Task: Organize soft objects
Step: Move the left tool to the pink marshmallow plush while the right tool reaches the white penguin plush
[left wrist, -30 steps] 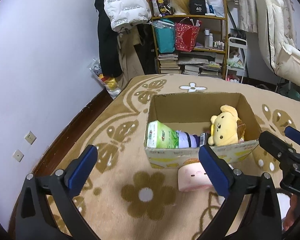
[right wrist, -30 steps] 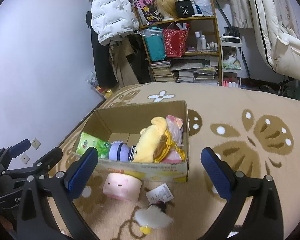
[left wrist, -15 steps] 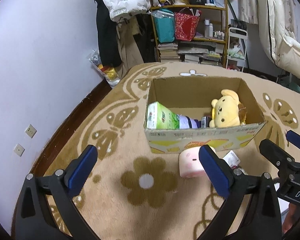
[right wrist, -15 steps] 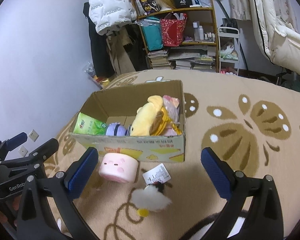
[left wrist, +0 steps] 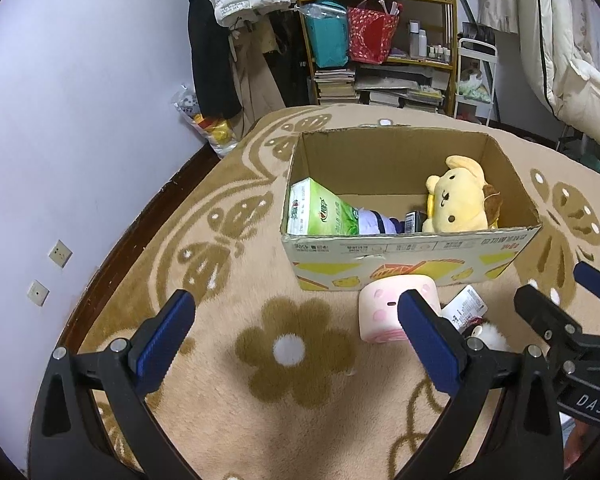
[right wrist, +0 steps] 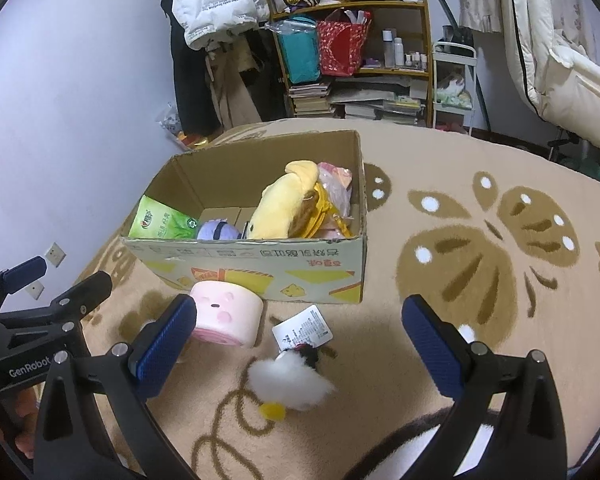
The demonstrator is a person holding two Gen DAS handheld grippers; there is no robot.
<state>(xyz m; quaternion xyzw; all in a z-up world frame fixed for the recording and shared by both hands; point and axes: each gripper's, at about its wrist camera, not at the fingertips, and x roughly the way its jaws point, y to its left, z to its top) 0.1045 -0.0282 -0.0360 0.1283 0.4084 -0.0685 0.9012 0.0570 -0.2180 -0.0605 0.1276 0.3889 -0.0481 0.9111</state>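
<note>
Both grippers, left (left wrist: pixel 292 332) and right (right wrist: pixel 296 340), hover spread and empty before the box (right wrist: pixel 260 258); next, grasp the bird (right wrist: pixel 290 380) or pink plush (right wrist: pixel 226 314).

purple plush (left wrist: pixel 374 222) half behind carton (left wrist: pixel 322 216)

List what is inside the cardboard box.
In the cardboard box: a green tissue pack, a purple plush, a yellow dog plush and a pink packet. Anything beneath them is hidden.

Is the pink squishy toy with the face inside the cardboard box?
No, the pink plush lies on the carpet just in front of the cardboard box, outside its front wall.
</note>
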